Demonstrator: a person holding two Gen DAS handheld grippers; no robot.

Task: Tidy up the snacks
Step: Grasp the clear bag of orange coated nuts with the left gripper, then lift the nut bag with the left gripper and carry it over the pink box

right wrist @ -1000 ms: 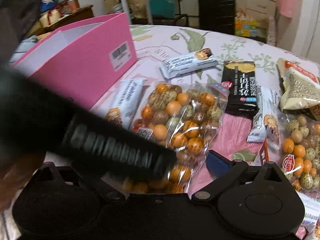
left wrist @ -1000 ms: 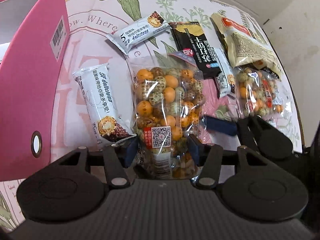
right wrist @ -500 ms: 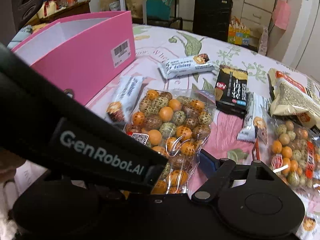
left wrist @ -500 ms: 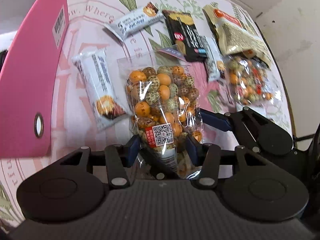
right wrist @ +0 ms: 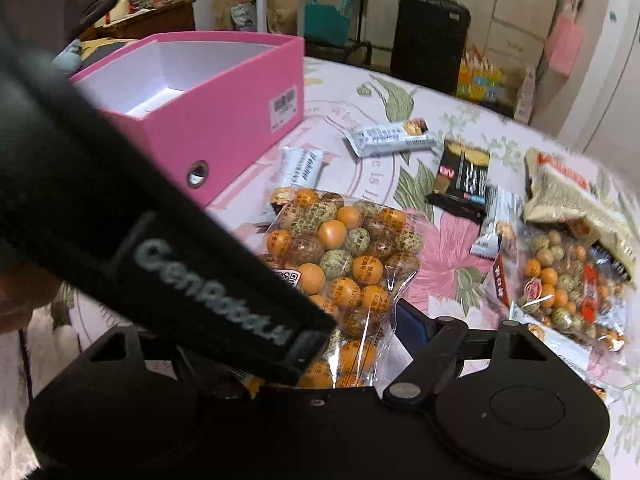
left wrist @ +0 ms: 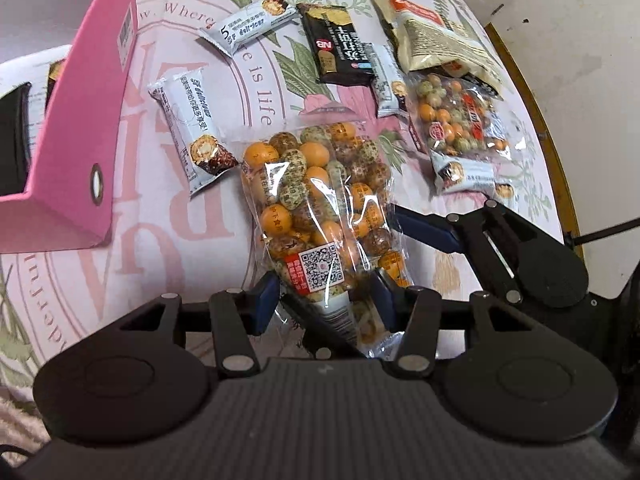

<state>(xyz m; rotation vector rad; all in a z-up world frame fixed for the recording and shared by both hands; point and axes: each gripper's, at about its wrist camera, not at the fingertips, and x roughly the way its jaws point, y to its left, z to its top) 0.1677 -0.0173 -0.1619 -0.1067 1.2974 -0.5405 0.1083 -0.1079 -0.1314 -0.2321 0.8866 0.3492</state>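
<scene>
the left hand-held gripper has its blue pads pinched on the lower, printed end of the clear bag of orange and speckled snack balls, which stands up ahead of it over the bench. the right hand-held gripper, just to its right, has been narrowing its jaws around the same bag's side, though whether its pads press i cannot tell. the pink box sits ahead and left; more packets lie ahead and right.
</scene>
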